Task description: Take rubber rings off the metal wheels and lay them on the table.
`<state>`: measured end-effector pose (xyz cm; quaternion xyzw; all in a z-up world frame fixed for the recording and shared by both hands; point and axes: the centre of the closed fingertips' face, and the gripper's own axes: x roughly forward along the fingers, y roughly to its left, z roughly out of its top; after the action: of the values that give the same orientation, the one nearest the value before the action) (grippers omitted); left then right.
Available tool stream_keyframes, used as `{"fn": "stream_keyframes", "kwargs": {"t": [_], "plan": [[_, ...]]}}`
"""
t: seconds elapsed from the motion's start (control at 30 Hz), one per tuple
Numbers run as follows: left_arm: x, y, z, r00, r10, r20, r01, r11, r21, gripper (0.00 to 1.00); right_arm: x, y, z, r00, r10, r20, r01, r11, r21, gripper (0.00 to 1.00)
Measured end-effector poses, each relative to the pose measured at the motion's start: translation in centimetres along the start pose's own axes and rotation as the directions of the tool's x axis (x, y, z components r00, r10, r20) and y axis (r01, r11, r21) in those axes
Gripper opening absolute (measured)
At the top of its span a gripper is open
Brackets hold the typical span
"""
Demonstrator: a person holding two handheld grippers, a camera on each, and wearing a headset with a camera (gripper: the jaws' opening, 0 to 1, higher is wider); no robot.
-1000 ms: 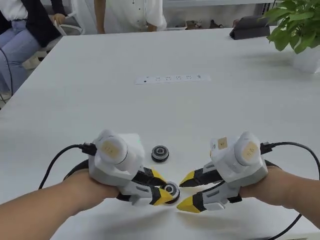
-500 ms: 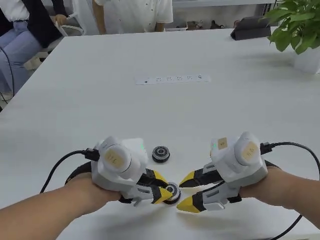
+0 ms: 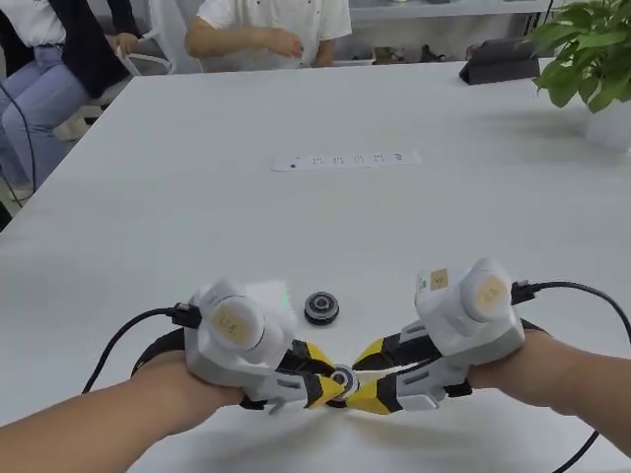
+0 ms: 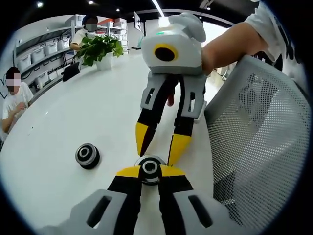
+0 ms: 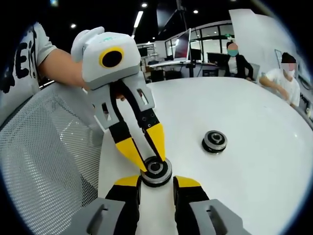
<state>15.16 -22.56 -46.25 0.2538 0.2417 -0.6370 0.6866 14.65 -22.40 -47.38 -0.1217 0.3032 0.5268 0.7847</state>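
Observation:
A small metal wheel with a black rubber ring [image 3: 342,377] hangs just above the white table's near edge, and my left gripper [image 3: 325,376] is shut on it. The left gripper view shows the wheel [image 4: 149,166] pinched between the yellow tips of the left gripper [image 4: 149,173]. My right gripper [image 3: 363,376] faces it tip to tip, open, with one jaw on either side of the wheel [image 5: 156,170]. I cannot tell whether its tips touch the ring. A second wheel with a black ring [image 3: 320,307] lies flat on the table just beyond.
A white power strip [image 3: 345,160] lies mid-table. A potted plant [image 3: 592,59] and a black object [image 3: 503,59] stand at the far right. People sit at the far end. A mesh chair [image 4: 264,147] is behind me. Cables trail from both grippers.
My right gripper has moved left, so its open jaws now straddle the wheel held in the left gripper. The left gripper has rolled slightly. The second wheel has not moved.

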Motion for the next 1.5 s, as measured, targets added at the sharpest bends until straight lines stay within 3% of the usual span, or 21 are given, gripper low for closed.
{"fn": "stream_keyframes", "kwargs": {"t": [0.43, 0.77, 1.0, 1.3, 1.5], "plan": [[0.0, 0.0, 0.0, 0.9999, 0.011, 0.002, -0.010, 1.000, -0.007, 0.07, 0.0, 0.2, -0.7, 0.9997, 0.003, -0.026, -0.003, 1.000, -0.005, 0.16], [0.0, -0.1, 0.0, 0.9999, 0.016, 0.003, -0.016, 1.000, -0.007, 0.07, -0.3, 0.1, -1.2, 0.9994, 0.002, -0.033, -0.001, 0.999, 0.047, 0.02], [0.0, -0.1, 0.0, 0.9998, 0.020, 0.000, -0.020, 1.000, 0.002, 0.07, -0.4, -0.1, -1.1, 0.9995, -0.003, -0.031, 0.006, 0.995, 0.095, 0.00], [-0.1, 0.0, 0.0, 0.9998, 0.022, -0.002, -0.022, 1.000, 0.004, 0.07, -0.9, -0.3, -0.9, 0.9999, -0.004, 0.015, 0.000, 0.972, 0.235, 0.00], [0.0, -0.1, 0.0, 0.9997, 0.024, -0.008, -0.024, 1.000, 0.012, 0.07, -1.0, -0.8, -0.7, 0.9987, -0.015, 0.049, -0.002, 0.944, 0.330, 0.00]]}}
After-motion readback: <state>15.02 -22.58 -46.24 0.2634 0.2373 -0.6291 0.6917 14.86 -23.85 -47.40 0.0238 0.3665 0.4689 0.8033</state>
